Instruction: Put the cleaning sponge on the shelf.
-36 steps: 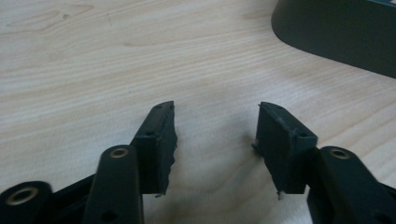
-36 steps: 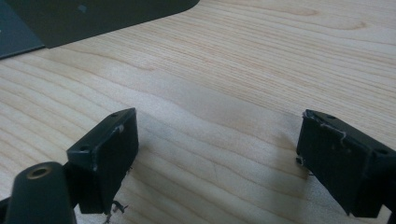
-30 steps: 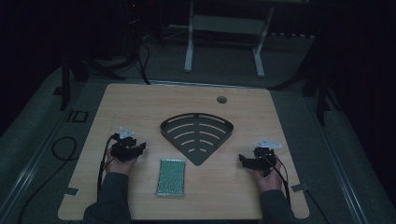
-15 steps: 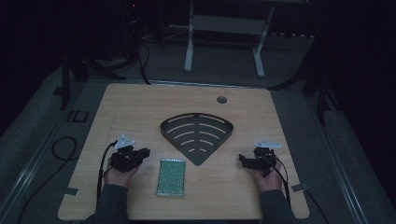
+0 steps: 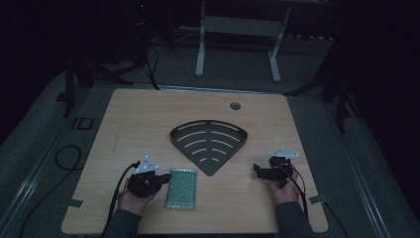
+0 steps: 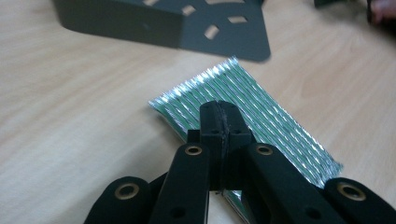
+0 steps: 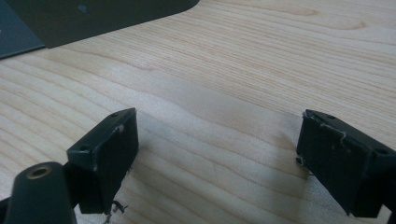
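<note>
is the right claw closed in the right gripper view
No, the right claw stands wide open, with bare wooden table showing between its two black pads.

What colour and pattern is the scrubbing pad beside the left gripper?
The scrubbing pad is green with shiny silver ribbed stripes, clearest in the left gripper view.

Green ribbed sponge (image 5: 181,188) lies flat (near the table's front edge).
</note>
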The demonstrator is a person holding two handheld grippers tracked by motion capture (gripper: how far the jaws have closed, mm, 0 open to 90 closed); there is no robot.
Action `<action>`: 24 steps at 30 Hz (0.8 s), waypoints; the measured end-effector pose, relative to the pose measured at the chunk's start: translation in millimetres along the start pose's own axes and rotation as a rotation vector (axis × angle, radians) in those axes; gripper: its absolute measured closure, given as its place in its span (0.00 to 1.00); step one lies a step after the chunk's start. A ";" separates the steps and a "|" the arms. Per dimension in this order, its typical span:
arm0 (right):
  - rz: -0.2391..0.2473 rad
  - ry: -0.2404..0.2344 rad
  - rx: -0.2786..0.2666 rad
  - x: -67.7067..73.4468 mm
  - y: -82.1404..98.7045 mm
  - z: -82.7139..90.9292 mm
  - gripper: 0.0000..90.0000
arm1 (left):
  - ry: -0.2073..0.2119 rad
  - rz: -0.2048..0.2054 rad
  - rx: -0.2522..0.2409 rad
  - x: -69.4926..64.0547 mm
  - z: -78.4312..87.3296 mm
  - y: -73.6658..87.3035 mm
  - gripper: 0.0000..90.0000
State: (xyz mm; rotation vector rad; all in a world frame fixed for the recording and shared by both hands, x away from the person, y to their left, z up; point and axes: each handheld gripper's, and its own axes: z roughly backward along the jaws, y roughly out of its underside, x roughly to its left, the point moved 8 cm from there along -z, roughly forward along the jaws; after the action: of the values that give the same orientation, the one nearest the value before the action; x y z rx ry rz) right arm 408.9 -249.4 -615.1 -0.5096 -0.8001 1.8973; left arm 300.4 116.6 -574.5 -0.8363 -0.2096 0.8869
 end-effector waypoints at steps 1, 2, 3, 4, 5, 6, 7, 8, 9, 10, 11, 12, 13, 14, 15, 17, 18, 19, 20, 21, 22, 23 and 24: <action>0.000 0.000 0.000 0.0 0.0 0.0 0.14 | 0.010 -0.002 0.007 -2.0 -1.7 1.7 1.00; 0.000 0.000 0.000 0.0 0.0 0.0 0.14 | 0.014 -0.003 0.013 -3.6 -3.3 3.1 1.00; 0.000 0.000 0.000 0.0 0.0 0.0 0.14 | 0.019 -0.005 0.017 -5.4 -4.5 4.0 1.00; 0.000 0.000 0.000 0.0 0.0 0.0 0.14 | 0.024 -0.010 0.020 -7.0 -5.1 4.7 1.00; 0.000 0.000 0.000 0.0 0.0 0.0 0.14 | 0.028 -0.011 0.024 -8.8 -5.5 5.4 1.00; 0.000 0.000 0.000 0.0 0.0 0.0 0.14 | 0.035 -0.016 0.028 -10.5 -6.0 6.4 1.00; 0.000 0.000 0.000 0.0 0.0 0.0 0.14 | 0.044 -0.016 0.031 -12.4 -6.7 7.6 1.00; 0.000 0.000 0.000 0.0 0.0 0.0 0.14 | 0.052 -0.013 0.037 -14.0 -7.4 9.2 1.00; 0.000 0.000 0.000 0.0 0.0 0.0 0.14 | 0.057 -0.013 0.043 -15.1 -8.1 11.0 1.00; 0.000 0.000 0.000 0.0 0.0 0.0 0.14 | 0.061 -0.013 0.049 -16.1 -8.7 12.7 1.00; 0.000 0.000 0.000 0.0 0.0 0.0 0.14 | 0.066 -0.011 0.053 -17.1 -8.9 14.0 1.00; 0.000 0.000 0.000 0.0 0.0 0.0 0.14 | 0.069 -0.011 0.055 -17.8 -9.0 15.1 1.00; 0.000 0.000 0.000 0.0 0.0 0.0 0.14 | 0.068 -0.015 0.060 -17.8 -9.3 16.2 1.00; 0.000 0.000 0.000 0.0 0.0 0.0 0.14 | 0.065 -0.014 0.066 -18.0 -9.9 17.2 1.00; 0.000 0.000 0.000 0.0 0.0 0.0 0.14 | 0.056 -0.018 0.075 -17.3 -10.6 18.2 1.00; 0.000 0.000 0.000 0.0 0.0 0.0 0.14 | 0.047 -0.017 0.083 -16.2 -12.6 18.9 1.00; 0.000 0.000 0.000 0.0 0.0 0.0 0.14 | 0.047 -0.017 0.083 -15.6 -12.9 18.9 1.00; 0.000 0.000 0.000 0.0 0.0 0.0 0.14 | 0.044 -0.016 0.083 -14.8 -12.8 18.6 1.00; 0.000 0.000 0.000 0.0 0.0 0.0 0.14 | 0.040 -0.017 0.083 -13.8 -12.7 18.6 1.00; 0.000 0.000 0.000 0.0 0.0 0.0 0.14 | 0.036 -0.014 0.081 -13.0 -12.7 18.5 1.00; 0.000 0.000 0.000 0.0 0.0 0.0 0.14 | 0.033 -0.016 0.082 -12.0 -12.6 18.5 1.00; 0.000 0.000 0.000 0.0 0.0 0.0 0.14 | 0.032 -0.013 0.081 -11.3 -12.6 18.3 1.00; 0.000 0.000 0.000 0.0 0.0 0.0 0.14 | 0.031 -0.014 0.083 -10.3 -12.6 18.3 1.00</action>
State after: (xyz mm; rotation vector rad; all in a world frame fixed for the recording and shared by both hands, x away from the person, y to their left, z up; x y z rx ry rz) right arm 408.9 -249.4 -615.1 -0.5098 -0.8002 1.8974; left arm 289.1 108.2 -594.4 -0.7703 -0.1505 0.8636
